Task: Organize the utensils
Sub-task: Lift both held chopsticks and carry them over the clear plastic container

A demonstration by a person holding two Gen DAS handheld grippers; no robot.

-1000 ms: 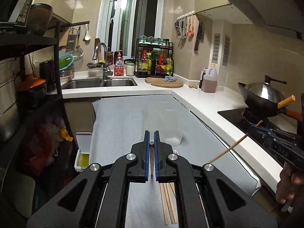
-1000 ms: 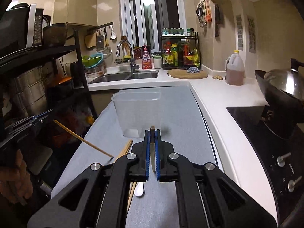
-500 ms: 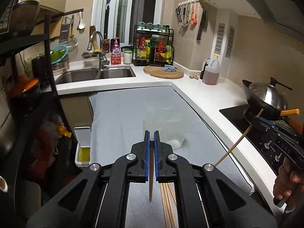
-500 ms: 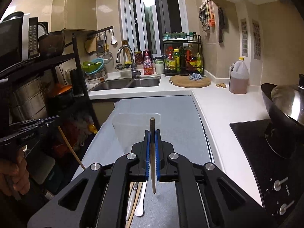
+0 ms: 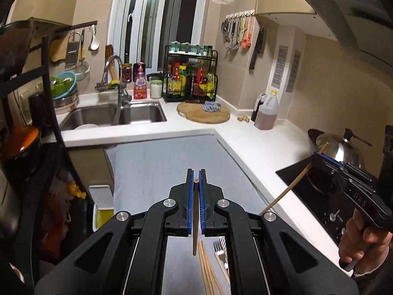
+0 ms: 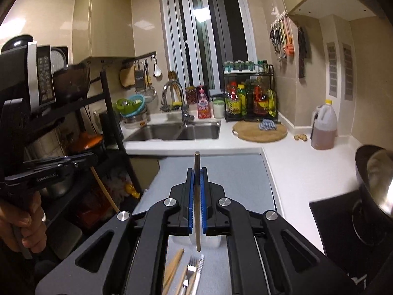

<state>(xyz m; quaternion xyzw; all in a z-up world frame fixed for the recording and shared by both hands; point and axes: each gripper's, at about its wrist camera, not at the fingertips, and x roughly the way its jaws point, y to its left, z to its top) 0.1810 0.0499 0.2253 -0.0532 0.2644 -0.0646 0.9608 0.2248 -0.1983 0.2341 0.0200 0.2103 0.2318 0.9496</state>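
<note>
My left gripper is shut on a wooden chopstick that hangs down between its blue pads, clear of the grey mat. Under it lie several loose chopsticks and a fork. My right gripper is shut on another chopstick, which sticks up past the pads and hangs below them. Beneath it are wooden chopsticks, a fork and the edge of a clear plastic container. Each gripper shows in the other's view: the right gripper and the left gripper.
A white counter wraps round the mat, with a double sink, a round cutting board, an oil jug and a spice rack. A wok sits on the hob at the right. A black shelf rack stands at the left.
Both grippers have risen, each carrying its chopstick up off the mat. The clear container has dropped to the bottom of the right wrist view and out of the left wrist view.
</note>
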